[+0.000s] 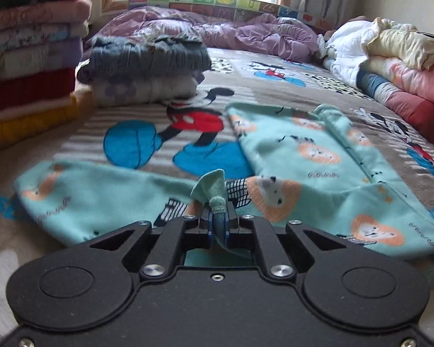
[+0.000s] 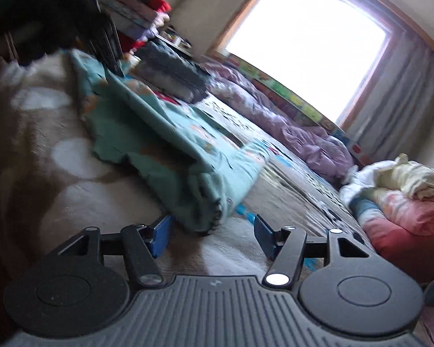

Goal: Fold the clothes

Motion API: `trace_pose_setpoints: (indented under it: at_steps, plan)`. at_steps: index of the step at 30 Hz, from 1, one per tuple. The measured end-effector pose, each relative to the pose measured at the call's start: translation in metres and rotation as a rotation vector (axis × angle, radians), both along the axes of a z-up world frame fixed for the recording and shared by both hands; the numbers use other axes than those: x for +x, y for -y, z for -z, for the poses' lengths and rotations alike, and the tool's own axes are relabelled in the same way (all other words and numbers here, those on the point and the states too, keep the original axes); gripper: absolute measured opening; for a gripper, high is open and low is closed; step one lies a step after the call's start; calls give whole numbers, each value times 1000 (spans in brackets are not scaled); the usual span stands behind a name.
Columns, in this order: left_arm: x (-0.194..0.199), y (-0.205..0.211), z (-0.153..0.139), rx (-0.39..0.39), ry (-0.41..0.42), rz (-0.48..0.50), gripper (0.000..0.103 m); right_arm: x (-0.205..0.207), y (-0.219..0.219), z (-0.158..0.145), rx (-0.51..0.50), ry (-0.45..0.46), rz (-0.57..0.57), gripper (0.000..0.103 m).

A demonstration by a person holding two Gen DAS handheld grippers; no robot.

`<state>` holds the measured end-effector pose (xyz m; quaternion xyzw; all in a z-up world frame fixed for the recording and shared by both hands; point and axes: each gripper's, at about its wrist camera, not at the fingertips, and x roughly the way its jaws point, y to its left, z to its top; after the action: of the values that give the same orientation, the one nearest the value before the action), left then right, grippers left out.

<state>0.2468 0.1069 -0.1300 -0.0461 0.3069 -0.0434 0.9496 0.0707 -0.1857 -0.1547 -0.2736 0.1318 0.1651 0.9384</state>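
Teal pyjama trousers [image 1: 298, 156] lie spread on the cartoon blanket [image 1: 147, 121], in front of the folded pile [image 1: 147, 69]. Your left gripper [image 1: 219, 217] is closed tight on a pinch of their cloth, so I judge a fold is beginning.

From the right wrist, your right gripper [image 2: 209, 231] stands half open, empty, just before the trousers' near edge [image 2: 208, 202]. Next it should grasp that edge.

Open blanket [image 1: 136, 121] ahead; folded stacks [image 1: 147, 69] block the left.
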Motion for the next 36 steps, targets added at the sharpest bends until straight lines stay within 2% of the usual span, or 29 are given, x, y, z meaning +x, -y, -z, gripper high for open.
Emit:
trace_pose_setpoints:
  at_steps: [4, 8, 11, 12, 13, 14, 17, 18, 20, 24, 26, 30, 33, 36]
  plan:
    - [-3, -4, 5, -17, 7, -1, 6, -1, 10, -15, 142, -16, -32, 51]
    - [-3, -4, 2, -8, 19, 8, 6, 17, 14, -21, 241, -13, -18, 51]
    - [-3, -3, 3, -11, 21, 1, 6, 28, 3, -19, 229, 1, -62, 53]
    - [-3, -3, 4, -9, 20, -3, 6, 35, -1, -14, 234, -40, -78, 55]
    - [-3, -3, 6, -8, 18, -6, 6, 44, -5, -8, 243, -124, -93, 59]
    - [-3, -3, 7, -8, 16, -9, 6, 52, -7, 0, 240, -201, -96, 66]
    - [-3, -2, 5, 3, 5, -15, 9, 51, -9, 4, 231, -203, -104, 69]
    - [-3, -3, 4, 7, 2, -20, 18, 50, -7, 2, 246, -207, -107, 69]
    - [-8, -7, -3, 17, 11, -62, 27, 49, -3, -1, 268, -212, -113, 69]
    - [-24, -5, -31, 39, 99, -148, 27, 45, -6, 1, 258, -203, -124, 75]
    - [-19, 15, -47, 57, 118, -81, 27, 46, -7, 0, 251, -198, -130, 76]
    - [8, 94, -63, 104, 101, 223, 27, 51, -4, 0, 269, -219, -150, 80]
    - [25, 155, -60, 134, 89, 395, 27, 53, -6, 2, 257, -223, -165, 86]
    - [46, 203, -49, 195, 54, 493, 27, 53, -6, 4, 264, -229, -174, 89]
